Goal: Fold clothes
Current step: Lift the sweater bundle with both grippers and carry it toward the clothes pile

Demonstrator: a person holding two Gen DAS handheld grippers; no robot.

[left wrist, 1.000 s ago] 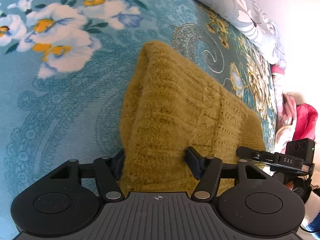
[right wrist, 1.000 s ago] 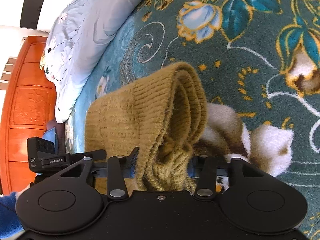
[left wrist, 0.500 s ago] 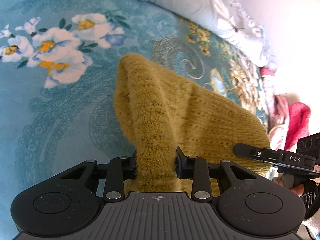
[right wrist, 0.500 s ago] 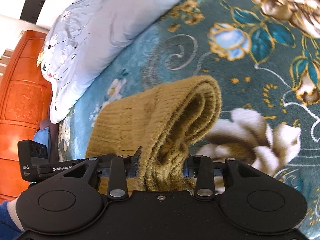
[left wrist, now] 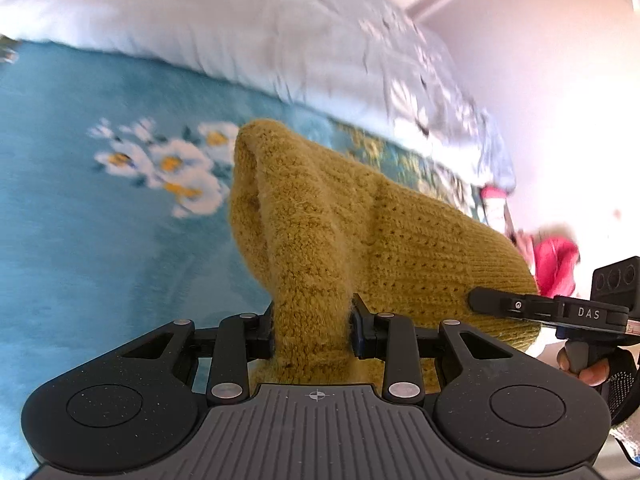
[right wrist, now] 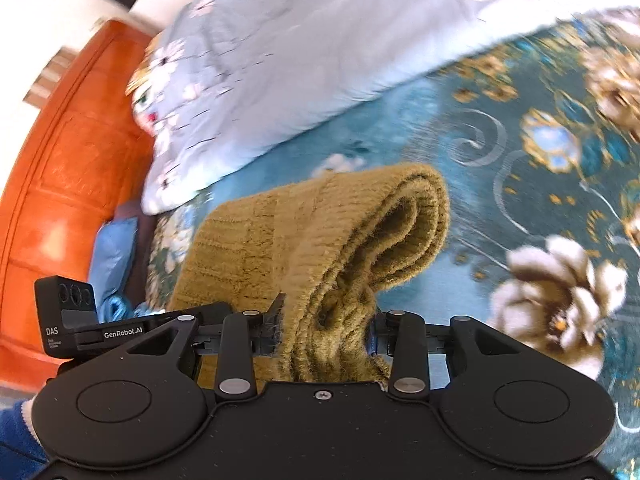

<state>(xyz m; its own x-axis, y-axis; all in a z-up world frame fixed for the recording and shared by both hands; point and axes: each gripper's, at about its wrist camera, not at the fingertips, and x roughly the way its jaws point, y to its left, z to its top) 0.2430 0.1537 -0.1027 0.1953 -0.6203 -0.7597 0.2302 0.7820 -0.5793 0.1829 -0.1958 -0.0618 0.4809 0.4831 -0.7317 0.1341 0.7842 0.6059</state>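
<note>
My left gripper [left wrist: 312, 330] and my right gripper [right wrist: 324, 330] are each clamped on a bunched end of the thick mustard-yellow knitted sweater [left wrist: 360, 232]. It hangs doubled between them, long axis running gripper to gripper, above the teal floral blanket [left wrist: 80, 240], white pillow [right wrist: 300, 60] beyond.

Right gripper [right wrist: 324, 334] clamped on folded mustard sweater [right wrist: 320, 236], centre frame. Quilt [right wrist: 300, 52] upper left; left gripper [right wrist: 120, 330] lower left.
</note>
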